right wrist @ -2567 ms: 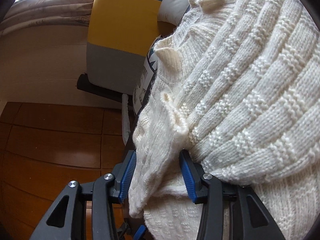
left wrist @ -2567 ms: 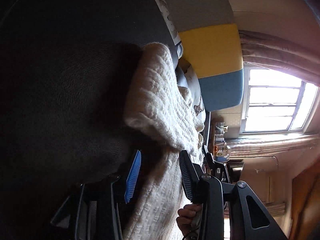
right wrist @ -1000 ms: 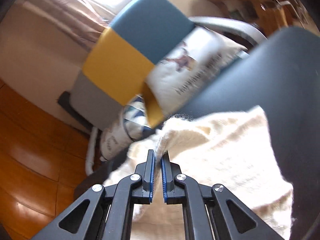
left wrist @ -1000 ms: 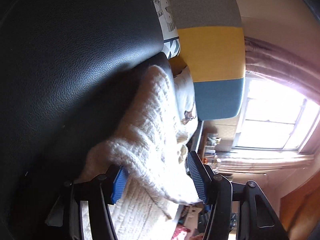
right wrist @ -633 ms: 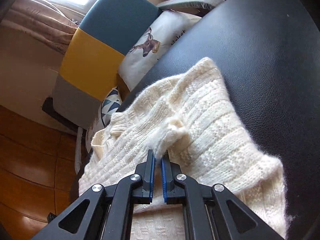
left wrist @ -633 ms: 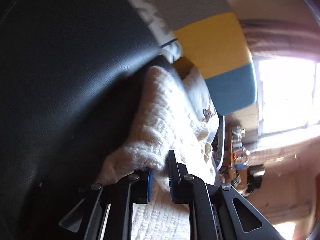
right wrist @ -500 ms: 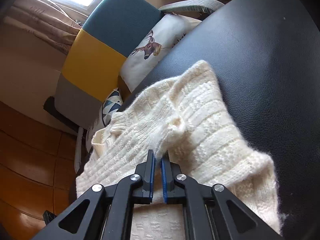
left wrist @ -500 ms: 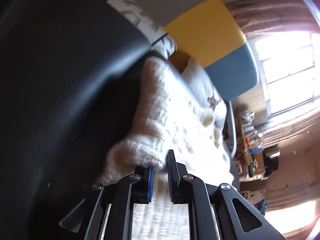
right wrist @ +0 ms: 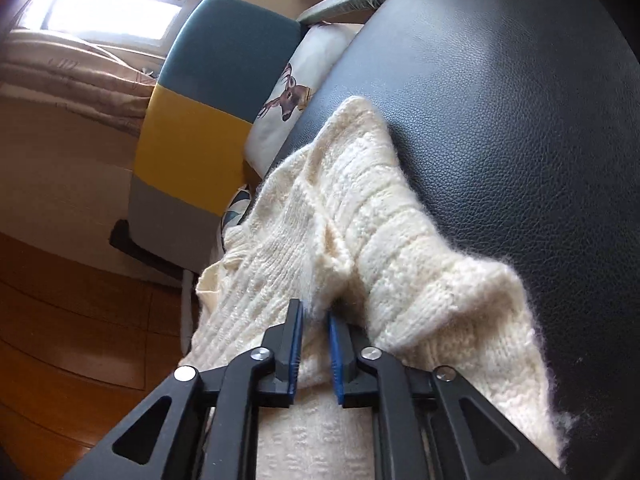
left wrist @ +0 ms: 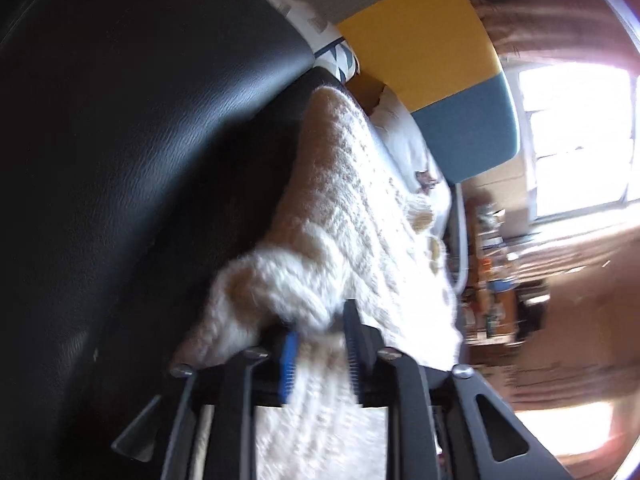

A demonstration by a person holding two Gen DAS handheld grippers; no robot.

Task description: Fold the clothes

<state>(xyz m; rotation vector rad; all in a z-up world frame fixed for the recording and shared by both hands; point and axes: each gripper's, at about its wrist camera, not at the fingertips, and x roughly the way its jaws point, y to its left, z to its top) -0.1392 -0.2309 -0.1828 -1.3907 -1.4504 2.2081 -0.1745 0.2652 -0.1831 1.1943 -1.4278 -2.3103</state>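
A cream knitted sweater lies on a black leather surface. In the right wrist view my right gripper has its jaws slightly parted around a raised fold of the knit. In the left wrist view the same sweater runs away from me, and my left gripper has its jaws parted a little, with a bunched edge of the sweater still between the blue pads.
A chair with blue, yellow and grey back panels stands beyond the black surface, with a deer-print cushion on it. Wooden floor lies to the left. A bright window and a cluttered table show in the left wrist view.
Both grippers closed on sweater folds about a second ago and carried them over the garment. Now both sets of jaws have parted slightly and the fold is settling down.
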